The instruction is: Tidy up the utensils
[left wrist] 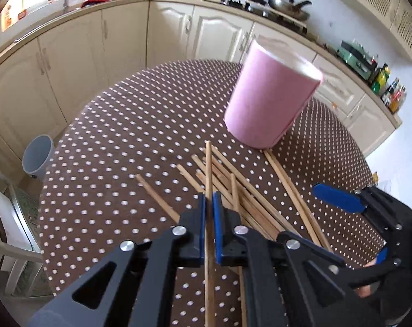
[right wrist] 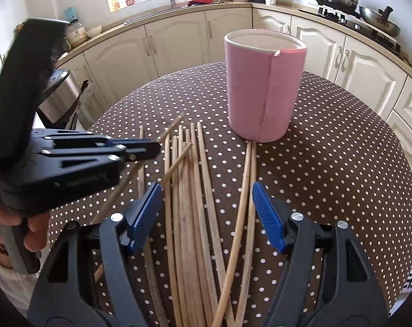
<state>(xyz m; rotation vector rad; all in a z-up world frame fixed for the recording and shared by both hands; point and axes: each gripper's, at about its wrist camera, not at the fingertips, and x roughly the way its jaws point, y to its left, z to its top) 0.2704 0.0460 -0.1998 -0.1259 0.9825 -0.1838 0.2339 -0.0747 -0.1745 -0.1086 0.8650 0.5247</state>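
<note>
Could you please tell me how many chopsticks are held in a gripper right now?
1: a single chopstick is clamped in the left gripper. The right gripper is open over the pile, holding none.

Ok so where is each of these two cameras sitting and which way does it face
Left wrist: on the left gripper, looking down along its shut jaws at one chopstick pinched between them and the pink holder beyond; the right gripper's blue pad shows at the right edge.
Right wrist: on the right gripper, open above the chopstick pile, facing the holder; the left gripper and the hand holding it show at left.
Shared: holder, chopsticks, polka-dot table, kitchen cabinets.
</note>
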